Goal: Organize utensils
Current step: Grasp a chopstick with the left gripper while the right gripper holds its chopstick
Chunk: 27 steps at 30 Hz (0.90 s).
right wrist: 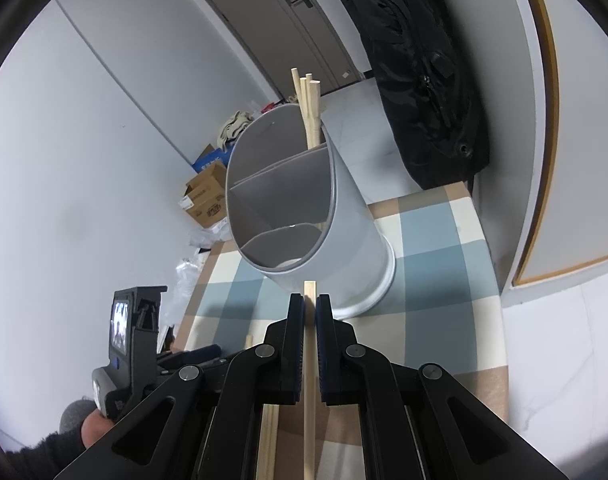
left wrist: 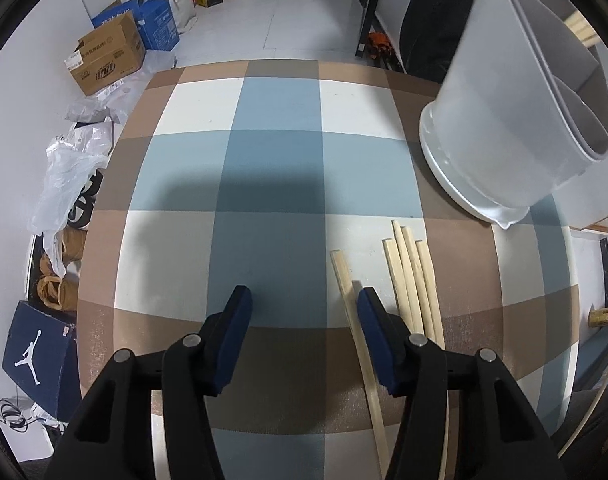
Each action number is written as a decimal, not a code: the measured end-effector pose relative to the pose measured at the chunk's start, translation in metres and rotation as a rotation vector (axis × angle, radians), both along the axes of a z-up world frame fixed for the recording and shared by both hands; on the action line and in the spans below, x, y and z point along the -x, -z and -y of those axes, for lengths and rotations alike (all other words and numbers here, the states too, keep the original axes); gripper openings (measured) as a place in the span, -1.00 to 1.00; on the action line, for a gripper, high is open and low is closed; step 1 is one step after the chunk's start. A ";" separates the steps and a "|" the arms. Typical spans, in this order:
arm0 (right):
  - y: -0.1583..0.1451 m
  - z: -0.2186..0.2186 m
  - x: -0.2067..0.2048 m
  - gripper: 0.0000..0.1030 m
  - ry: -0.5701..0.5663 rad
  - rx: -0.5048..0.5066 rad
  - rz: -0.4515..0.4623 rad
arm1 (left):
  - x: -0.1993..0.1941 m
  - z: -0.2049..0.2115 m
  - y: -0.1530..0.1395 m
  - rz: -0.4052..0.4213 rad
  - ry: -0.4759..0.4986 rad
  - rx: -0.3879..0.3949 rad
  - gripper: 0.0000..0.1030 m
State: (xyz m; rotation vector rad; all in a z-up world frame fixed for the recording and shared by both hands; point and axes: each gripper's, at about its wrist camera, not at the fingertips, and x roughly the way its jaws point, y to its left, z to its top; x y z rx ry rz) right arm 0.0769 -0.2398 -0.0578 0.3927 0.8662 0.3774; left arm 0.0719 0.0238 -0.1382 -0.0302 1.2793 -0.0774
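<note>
Your right gripper [right wrist: 310, 312] has its jaws clenched on 1 chopstick [right wrist: 310, 380] before the divided holder [right wrist: 344, 240]; your left gripper [left wrist: 304, 300] hangs released over the counter [left wrist: 263, 160], loose chopsticks [left wrist: 414, 280] just beside it

Pale, unvarnished wooden chopsticks [left wrist: 418, 280] are lying near the right edge of the surface [left wrist: 271, 168], which is showing a matt, finely woven checked cloth. A smooth grey plastic holder [left wrist: 516, 120] with a satin sheen is standing at the far right corner. The left claw [left wrist: 304, 300] is displaying matt black plastic arms, dull blue rubbery pads and shiny metal rivets.
</note>
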 end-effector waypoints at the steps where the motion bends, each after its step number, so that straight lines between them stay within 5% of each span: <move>1: 0.000 0.000 0.000 -0.90 -0.002 -0.001 0.000 | -0.005 0.002 0.001 -0.007 -0.006 0.002 -0.04; 9: 0.001 0.003 -0.002 -0.90 0.009 -0.007 -0.002 | -0.012 0.014 0.004 0.003 -0.005 -0.051 -0.05; 11: 0.000 0.004 -0.002 -0.90 0.012 -0.008 -0.002 | -0.011 0.013 0.003 0.014 -0.005 -0.043 -0.35; 18: 0.000 0.003 -0.001 -0.90 0.009 -0.011 -0.001 | -0.009 0.016 0.001 0.022 0.013 -0.023 -0.91; 27: -0.001 0.002 0.000 -0.90 0.011 -0.009 0.007 | -0.011 0.004 -0.009 0.072 -0.038 0.056 -0.96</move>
